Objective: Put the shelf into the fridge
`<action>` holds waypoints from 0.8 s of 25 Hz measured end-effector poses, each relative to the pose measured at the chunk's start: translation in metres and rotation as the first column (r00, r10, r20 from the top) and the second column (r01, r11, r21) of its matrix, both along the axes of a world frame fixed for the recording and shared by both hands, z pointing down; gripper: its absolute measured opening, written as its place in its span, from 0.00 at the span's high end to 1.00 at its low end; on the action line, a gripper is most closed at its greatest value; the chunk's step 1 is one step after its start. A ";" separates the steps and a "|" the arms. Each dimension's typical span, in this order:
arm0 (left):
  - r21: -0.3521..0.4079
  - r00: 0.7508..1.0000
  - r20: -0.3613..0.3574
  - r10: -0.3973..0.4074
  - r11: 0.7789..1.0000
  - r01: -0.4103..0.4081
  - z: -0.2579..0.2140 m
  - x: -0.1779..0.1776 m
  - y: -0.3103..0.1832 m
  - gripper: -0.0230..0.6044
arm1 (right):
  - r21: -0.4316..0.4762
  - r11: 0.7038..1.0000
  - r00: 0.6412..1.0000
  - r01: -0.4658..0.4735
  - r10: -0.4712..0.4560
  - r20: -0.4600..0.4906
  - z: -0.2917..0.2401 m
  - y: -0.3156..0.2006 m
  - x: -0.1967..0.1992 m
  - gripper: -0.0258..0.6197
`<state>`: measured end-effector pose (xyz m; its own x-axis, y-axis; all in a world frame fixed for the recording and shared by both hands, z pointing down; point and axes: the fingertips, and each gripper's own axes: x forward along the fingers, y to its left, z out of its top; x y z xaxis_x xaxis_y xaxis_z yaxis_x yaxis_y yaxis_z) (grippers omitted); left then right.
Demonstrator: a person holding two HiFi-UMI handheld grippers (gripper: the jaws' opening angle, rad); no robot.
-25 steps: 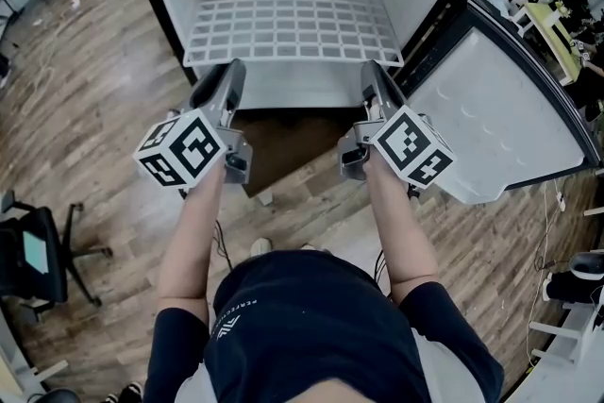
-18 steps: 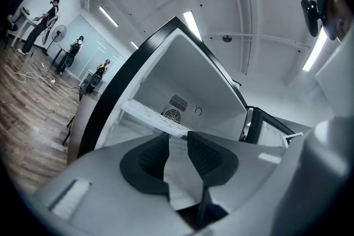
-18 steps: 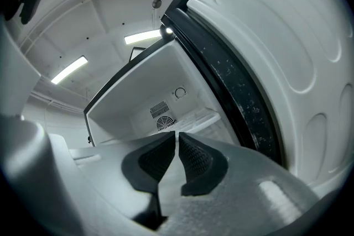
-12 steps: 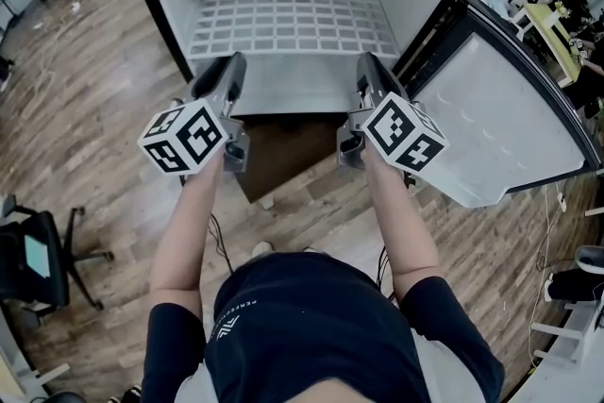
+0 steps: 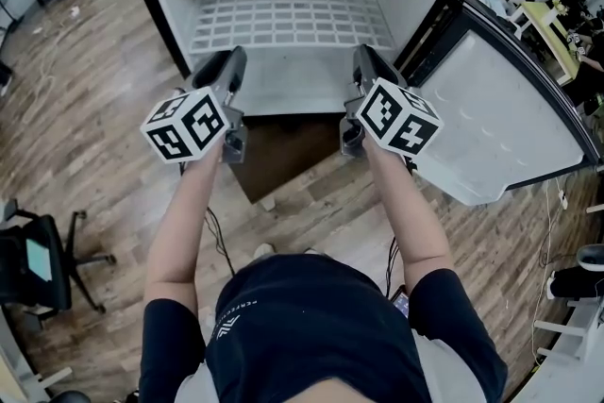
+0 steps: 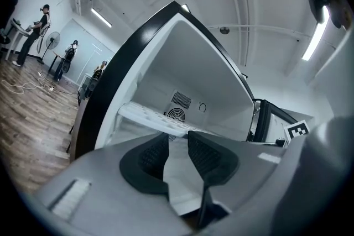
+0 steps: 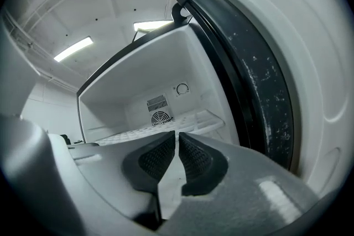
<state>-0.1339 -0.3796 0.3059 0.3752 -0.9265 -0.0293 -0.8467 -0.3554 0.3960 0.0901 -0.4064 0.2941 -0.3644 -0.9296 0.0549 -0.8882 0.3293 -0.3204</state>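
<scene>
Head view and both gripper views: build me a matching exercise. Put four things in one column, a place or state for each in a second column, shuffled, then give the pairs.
Things
1. shelf
2. fridge door
3. left tongs
4. right tongs

Places and states
A. almost closed, nothing between them
B. swung wide open, at the right of the head view
C. standing apart, nothing between them
D. lying flat inside the fridge, near its back wall

Pairs: 1-D, 2-B, 3-C, 4-A
</scene>
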 end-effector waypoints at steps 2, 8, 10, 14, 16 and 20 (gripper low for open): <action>0.013 1.000 0.008 -0.004 1.000 0.004 -0.001 -0.001 -0.002 0.78 | -0.006 1.000 1.000 0.001 -0.001 -0.004 0.000 -0.002 -0.001 0.92; 0.024 0.999 0.042 -0.019 1.000 0.018 -0.001 -0.002 -0.007 0.77 | -0.007 1.000 1.000 0.003 -0.003 -0.007 -0.001 -0.007 -0.002 0.92; 0.040 0.995 0.087 -0.037 0.999 0.034 -0.004 -0.002 -0.007 0.77 | 0.002 1.000 1.000 0.005 -0.005 -0.031 0.000 -0.008 -0.002 0.92; 0.021 0.989 0.133 -0.060 0.998 0.057 -0.002 -0.004 -0.005 0.78 | 0.000 0.999 0.999 0.035 -0.035 -0.031 0.002 -0.007 -0.002 0.93; 0.025 0.984 0.165 -0.069 0.998 0.066 -0.002 -0.004 0.002 0.85 | -0.014 0.999 0.999 0.032 -0.032 0.006 0.004 -0.003 0.004 0.97; 0.098 0.977 0.194 -0.085 0.993 0.067 -0.020 -0.005 0.021 0.96 | 0.021 0.999 0.999 0.045 -0.046 0.011 -0.001 0.012 0.007 0.97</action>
<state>-0.1389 -0.3582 0.2856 0.3105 -0.9495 -0.0461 -0.9309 -0.3135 0.1873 0.0972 -0.3942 0.2928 -0.4069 -0.9130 0.0312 -0.8686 0.3761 -0.3227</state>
